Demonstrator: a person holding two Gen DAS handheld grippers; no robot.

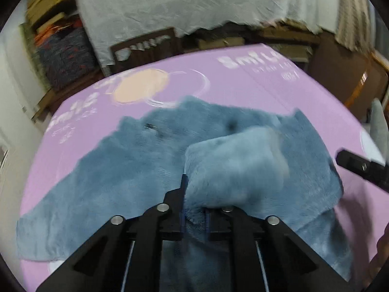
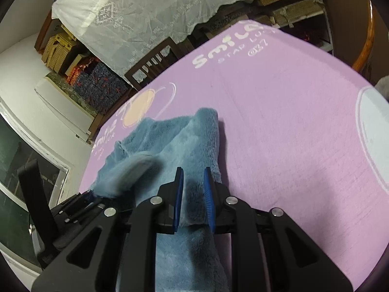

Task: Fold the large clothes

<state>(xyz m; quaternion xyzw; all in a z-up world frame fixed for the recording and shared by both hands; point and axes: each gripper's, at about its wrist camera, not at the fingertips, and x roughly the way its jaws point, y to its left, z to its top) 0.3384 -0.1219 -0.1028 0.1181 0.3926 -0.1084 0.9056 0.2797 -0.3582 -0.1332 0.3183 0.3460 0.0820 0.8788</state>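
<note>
A large fluffy blue garment (image 1: 136,160) lies spread on the pink sheet (image 1: 243,87). My left gripper (image 1: 194,194) is shut on a fold of the garment, which bulges up over its right finger and hides it. The right gripper shows at the right edge of the left wrist view (image 1: 359,168). In the right wrist view the garment (image 2: 184,136) runs away from me, and my right gripper (image 2: 193,182) hangs just above it with its blue pads (image 2: 179,194) apart and nothing between them. The left gripper (image 2: 80,202) holds a blurred fold at lower left.
The pink sheet (image 2: 279,112) carries white lettering and a peach circle (image 1: 141,85). A dark wooden chair (image 1: 145,46) and a white lace cloth (image 1: 194,4) stand beyond the far edge. Stacked boxes (image 1: 48,12) sit at far left, a wooden rail (image 2: 364,48) at right.
</note>
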